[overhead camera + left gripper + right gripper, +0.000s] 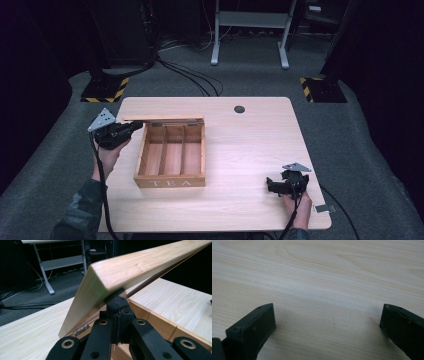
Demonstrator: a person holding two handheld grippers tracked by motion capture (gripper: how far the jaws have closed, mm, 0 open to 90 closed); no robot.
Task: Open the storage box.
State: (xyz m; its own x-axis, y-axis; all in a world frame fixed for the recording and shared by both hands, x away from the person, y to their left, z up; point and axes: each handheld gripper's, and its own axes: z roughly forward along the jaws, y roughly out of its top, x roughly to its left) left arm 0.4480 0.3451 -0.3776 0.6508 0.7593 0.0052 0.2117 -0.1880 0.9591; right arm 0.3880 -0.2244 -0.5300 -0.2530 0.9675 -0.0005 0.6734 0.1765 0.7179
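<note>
Nearest the person, the right gripper (280,187) sat low on the table (250,150) by the front right corner, its jaws spread wide with nothing but bare wood grain between them in the right gripper view, and it looked parked there. Moving up and across to the left, the wooden tea box (170,156) stood on the left half of the table, "TEA" on its front wall, three compartments showing and all of them empty as far as the high view let on.

Just beyond its left rear corner, the left gripper (131,128) had the action: its jaws were pressed tight together, and in the left gripper view their tip (117,301) was tucked under the corner edge of the lid (140,270), propping it rather than pinching it, as best one could judge. The lid stood raised on its hinges (80,329) at the back wall, tilted well up off the box.

So the opening looked largely done: lid up, inside exposed. What seemed left was swinging the lid fully back or letting it rest, and nothing lay on the table to go into the compartments.

Farther off, a grey desk frame (250,25) stood on the dark floor.
</note>
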